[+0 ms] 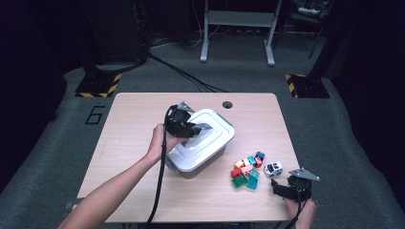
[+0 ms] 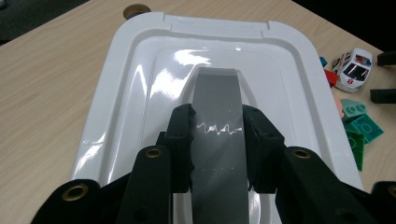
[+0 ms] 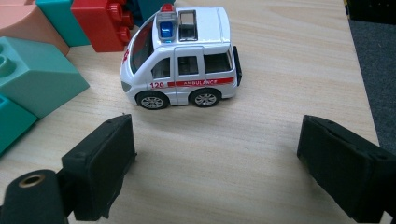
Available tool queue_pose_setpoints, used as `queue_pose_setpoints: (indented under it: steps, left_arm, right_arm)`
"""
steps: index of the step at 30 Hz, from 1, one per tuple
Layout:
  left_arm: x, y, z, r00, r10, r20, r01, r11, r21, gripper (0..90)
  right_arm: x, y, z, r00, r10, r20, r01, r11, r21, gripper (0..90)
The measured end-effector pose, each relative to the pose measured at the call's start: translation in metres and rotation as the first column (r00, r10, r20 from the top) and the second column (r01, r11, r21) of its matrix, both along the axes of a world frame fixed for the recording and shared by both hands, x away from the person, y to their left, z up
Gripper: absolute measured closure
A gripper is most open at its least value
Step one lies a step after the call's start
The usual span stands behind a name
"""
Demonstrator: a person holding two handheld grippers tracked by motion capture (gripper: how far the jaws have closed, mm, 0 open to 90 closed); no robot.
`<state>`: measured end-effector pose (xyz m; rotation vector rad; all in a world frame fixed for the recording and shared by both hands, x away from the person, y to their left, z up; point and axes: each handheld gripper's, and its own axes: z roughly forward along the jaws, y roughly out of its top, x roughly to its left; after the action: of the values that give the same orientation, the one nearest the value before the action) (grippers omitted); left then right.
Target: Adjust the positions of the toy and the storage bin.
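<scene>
On the middle of the pale wooden surface (image 1: 133, 119) sits a white lidded box (image 1: 203, 143), and the left hand-held gripper (image 1: 193, 129) has its black jaws pinched on the grey handle (image 2: 217, 121) that runs along the centre of the lid (image 2: 140, 84). The pads press on both sides of that strip, so the grip looks firm, but the handle is glossy and narrow; if the lift comes at an angle, the strip could slide out between the pads, or the whole box could tilt and drag across the surface instead of the lid coming free. Whether the lid is latched cannot be told, and a latched lid would pull the box up with it and might knock the nearby pile of coloured bricks (image 1: 246, 171). Near the front right corner of the surface, the right hand-held gripper (image 1: 286, 187) hangs with its jaws spread wide and nothing between them, apart from everything. Just beyond its fingertips stands a small white toy ambulance (image 3: 182, 56), side-on, with the bricks close on its far side. A risk there is that the wheeled toy rolls away if one pad touches before the other, or that a brick gets caught in the closing jaws along with it
</scene>
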<state>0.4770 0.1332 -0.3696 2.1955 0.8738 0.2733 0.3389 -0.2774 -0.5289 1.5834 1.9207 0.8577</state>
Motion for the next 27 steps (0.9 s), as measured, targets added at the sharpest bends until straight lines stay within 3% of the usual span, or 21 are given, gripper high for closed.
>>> queue_pose_setpoints:
  steps: [17,27]
  left_arm:
    - [-0.0047,-0.0025,0.0012,0.9984,-0.004,0.057,0.002,0.9993,0.038,67.1]
    - [-0.0053,0.0010,0.0086,0.9974,0.000,0.072,-0.002,0.9997,0.025,67.1]
  right_arm:
    - [0.0000,0.0001,0.0000,1.0000,-0.001,0.000,0.001,1.0000,0.000,10.7]
    - [-0.0001,0.0002,0.0000,1.0000,-0.002,0.000,0.002,1.0000,0.000,10.7]
